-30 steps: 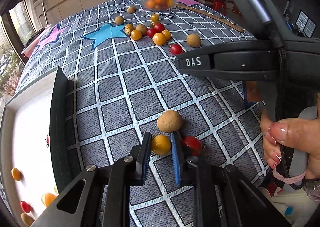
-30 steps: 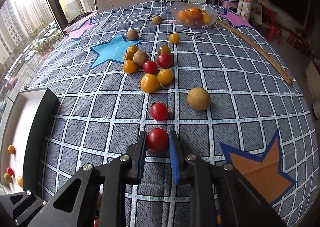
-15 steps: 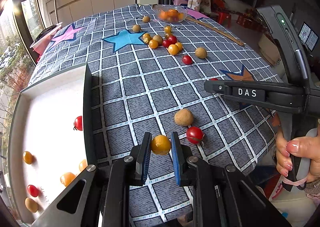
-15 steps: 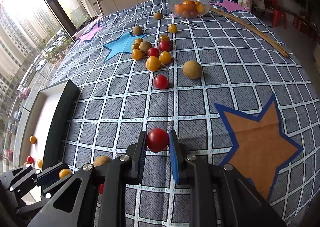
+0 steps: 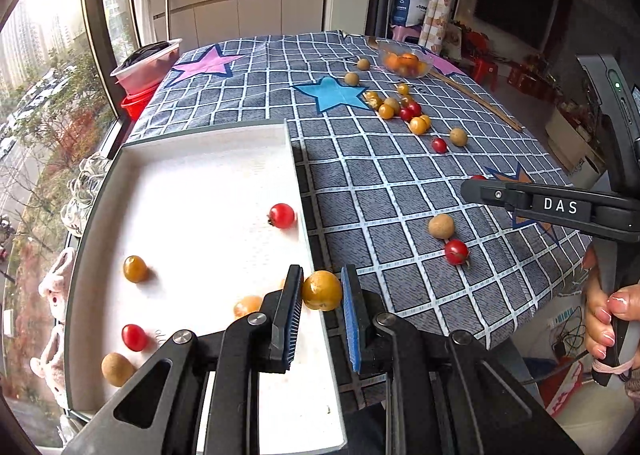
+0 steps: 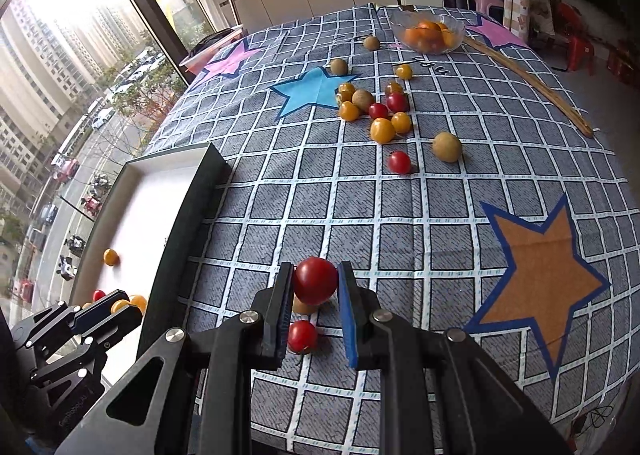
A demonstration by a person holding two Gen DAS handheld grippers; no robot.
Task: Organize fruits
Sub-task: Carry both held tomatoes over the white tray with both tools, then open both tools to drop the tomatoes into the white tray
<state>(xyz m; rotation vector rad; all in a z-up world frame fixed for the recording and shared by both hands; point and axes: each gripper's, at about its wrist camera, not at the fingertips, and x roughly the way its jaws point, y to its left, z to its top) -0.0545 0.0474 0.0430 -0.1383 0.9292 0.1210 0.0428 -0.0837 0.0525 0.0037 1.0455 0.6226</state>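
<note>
A yellow cherry tomato (image 5: 322, 290) is clamped in the left tongs (image 5: 320, 319) over the white tray's (image 5: 208, 159) near edge; a red cherry tomato (image 6: 315, 280) is clamped in the right tongs (image 6: 314, 315), right of the tray. Both are judged light, smooth-skinned and easily crushed, best gripped gently across the middle.

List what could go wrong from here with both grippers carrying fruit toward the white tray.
1. The left gripper holds a yellow tomato right over the tray's near rim; released here, it might bounce onto the tablecloth.
2. Fruit already lies in the tray; a red tomato sits near that rim and could be knocked by a drop.
3. The right gripper pinches a smooth red tomato by its sides; it may slip or get squashed.
</note>
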